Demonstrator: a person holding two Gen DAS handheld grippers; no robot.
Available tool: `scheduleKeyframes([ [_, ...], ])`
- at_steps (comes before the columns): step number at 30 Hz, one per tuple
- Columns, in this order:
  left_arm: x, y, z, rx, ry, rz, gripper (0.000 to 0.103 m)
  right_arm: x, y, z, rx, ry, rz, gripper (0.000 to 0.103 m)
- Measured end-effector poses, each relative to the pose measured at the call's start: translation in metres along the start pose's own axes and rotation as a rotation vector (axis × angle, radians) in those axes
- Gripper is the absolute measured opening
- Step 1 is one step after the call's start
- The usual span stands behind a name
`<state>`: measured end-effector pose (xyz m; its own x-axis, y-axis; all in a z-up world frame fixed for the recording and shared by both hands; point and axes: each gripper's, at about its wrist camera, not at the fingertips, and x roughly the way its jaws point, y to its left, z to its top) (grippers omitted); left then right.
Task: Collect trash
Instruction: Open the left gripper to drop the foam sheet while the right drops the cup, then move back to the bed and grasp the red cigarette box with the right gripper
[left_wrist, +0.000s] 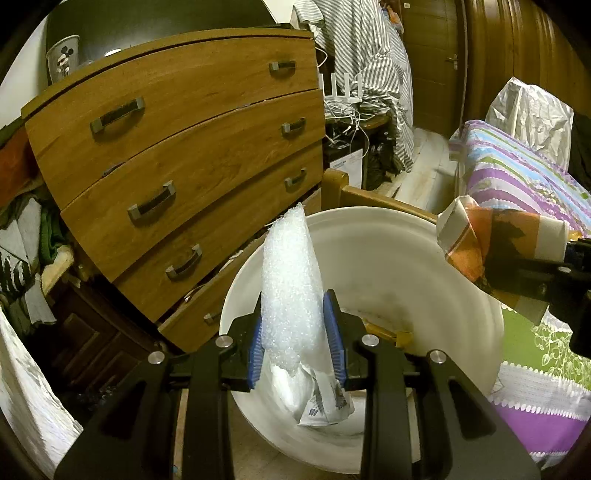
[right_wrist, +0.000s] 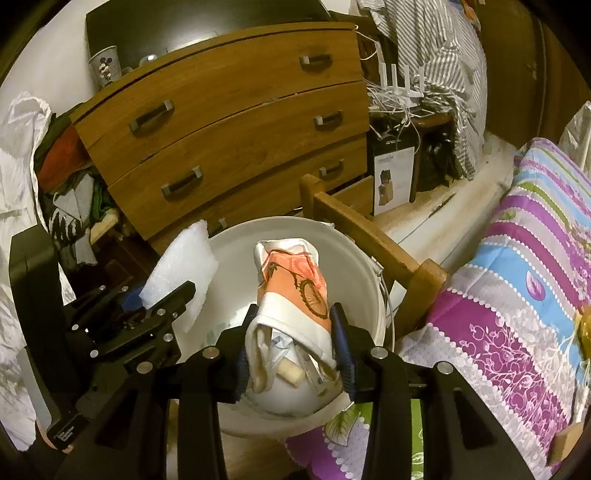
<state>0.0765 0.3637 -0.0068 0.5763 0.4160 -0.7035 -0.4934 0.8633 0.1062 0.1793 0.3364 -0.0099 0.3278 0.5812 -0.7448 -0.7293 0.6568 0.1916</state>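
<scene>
So I'm holding both pieces of trash right over the white bucket (left_wrist: 461, 258) at the same time. My left gripper (left_wrist: 297, 343) is clamping down on a strip of white foam wrap (left_wrist: 288, 280), blue pads (left_wrist: 334, 328) pressing it from both sides, with some crumpled paper bunched at the bottom end. My right gripper (right_wrist: 291, 350) is gripping a crushed paper cup (right_wrist: 295, 291), the orange one with a bicycle print, and the pads are touching it on both sides. The bucket is sitting on the floor between the wooden dresser (right_wrist: 236, 122) and the bed (right_wrist: 517, 295) with the striped purple cover, and there's already some scrap lying at its bottom.
</scene>
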Motion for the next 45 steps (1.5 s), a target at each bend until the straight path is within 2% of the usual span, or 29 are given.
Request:
scheduleKeyframes([
  [1, 0.001, 0.001, 0.000, -0.003, 0.001, -0.002, 0.029, 0.001, 0.001, 0.001, -0.001, -0.001, -0.001, 0.043],
  [3, 0.003, 0.002, 0.000, -0.007, 0.001, -0.004, 0.029, 0.000, 0.000, 0.002, -0.003, -0.009, -0.005, 0.055],
  [4, 0.004, 0.001, 0.000, -0.007, 0.000, -0.002, 0.033, 0.000, 0.000, 0.002, -0.003, -0.014, -0.011, 0.060],
  [5, 0.005, 0.001, -0.001, -0.005, 0.003, 0.003, 0.039, -0.001, -0.001, 0.002, -0.003, -0.024, -0.016, 0.061],
  [6, 0.005, 0.001, -0.001, -0.007, 0.002, 0.009, 0.056, -0.002, -0.002, 0.003, -0.004, -0.025, -0.016, 0.061],
  [7, 0.005, 0.001, -0.002, -0.009, -0.007, 0.016, 0.063, -0.002, -0.004, 0.003, -0.002, -0.027, -0.020, 0.061],
  [24, 0.005, 0.002, -0.006, -0.007, -0.028, 0.077, 0.063, -0.003, -0.021, -0.008, 0.036, -0.028, -0.028, 0.061],
  [28, 0.001, -0.002, -0.006, 0.003, -0.041, 0.105, 0.067, -0.007, -0.024, -0.012, 0.046, -0.046, -0.029, 0.061],
  [36, -0.016, -0.011, -0.006, 0.016, -0.079, 0.137, 0.072, -0.034, -0.031, -0.027, 0.062, -0.140, -0.059, 0.061],
  [45, -0.043, -0.031, -0.012, -0.017, -0.113, 0.112, 0.082, -0.087, -0.039, -0.059, 0.055, -0.312, -0.155, 0.065],
])
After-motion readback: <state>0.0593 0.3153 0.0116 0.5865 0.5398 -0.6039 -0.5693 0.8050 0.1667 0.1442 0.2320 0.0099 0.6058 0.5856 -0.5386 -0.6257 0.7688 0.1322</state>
